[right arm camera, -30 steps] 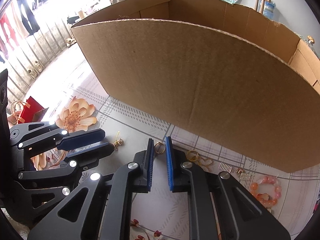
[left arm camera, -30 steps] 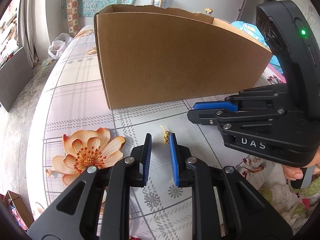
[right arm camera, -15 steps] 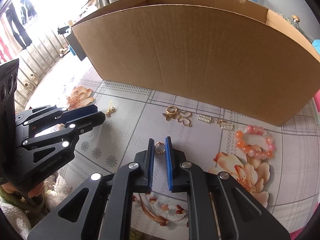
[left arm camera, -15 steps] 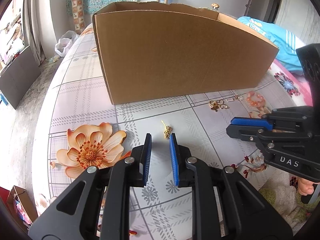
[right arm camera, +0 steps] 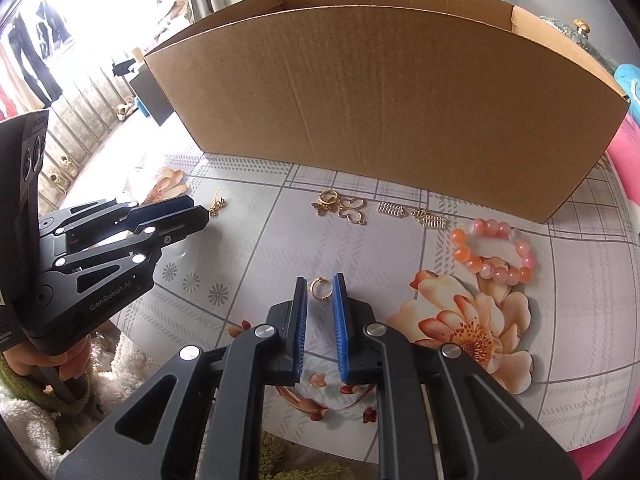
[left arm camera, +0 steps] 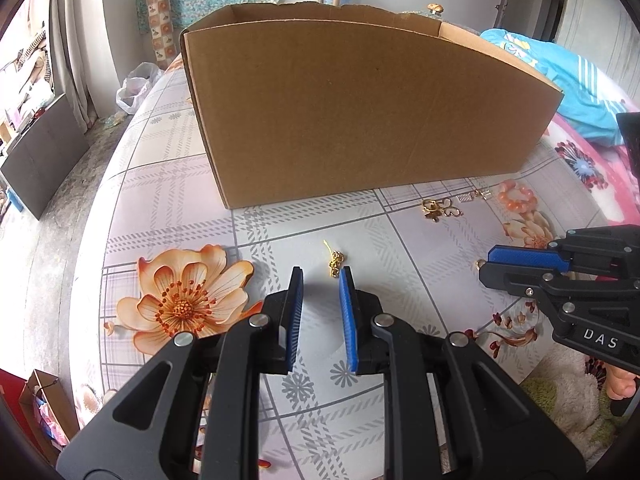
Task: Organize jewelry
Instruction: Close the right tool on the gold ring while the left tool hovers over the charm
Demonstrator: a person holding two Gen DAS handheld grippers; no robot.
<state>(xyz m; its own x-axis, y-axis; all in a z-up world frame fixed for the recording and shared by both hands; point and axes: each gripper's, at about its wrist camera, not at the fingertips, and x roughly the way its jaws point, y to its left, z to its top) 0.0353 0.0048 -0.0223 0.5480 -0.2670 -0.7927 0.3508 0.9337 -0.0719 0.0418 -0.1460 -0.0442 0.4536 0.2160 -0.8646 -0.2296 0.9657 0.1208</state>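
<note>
Since a second ago the right gripper (right arm camera: 320,286) has pulled back from the box (right arm camera: 380,100) toward the near side, carrying the ring (right arm camera: 321,291) with it, and the left gripper (left arm camera: 320,280) has barely shifted. Right fingers are now opening slightly, with the ring sitting between them at the tips; whether the pads are still pressing on it is not clear. Left fingers are standing a little apart, empty, just near of the gold earring (left arm camera: 335,261) lying on the surface (left arm camera: 420,248).

Progress: looking early. Nothing is showing inside the box from here. Still lying out along the box's near wall, left to right: a butterfly and ring cluster (right arm camera: 340,206), two small bar charms (right arm camera: 412,214), and a bead bracelet (right arm camera: 494,250).

The ring is looking thin, gold, with a small bead at its near edge, standing nearly upright between the fingers.
</note>
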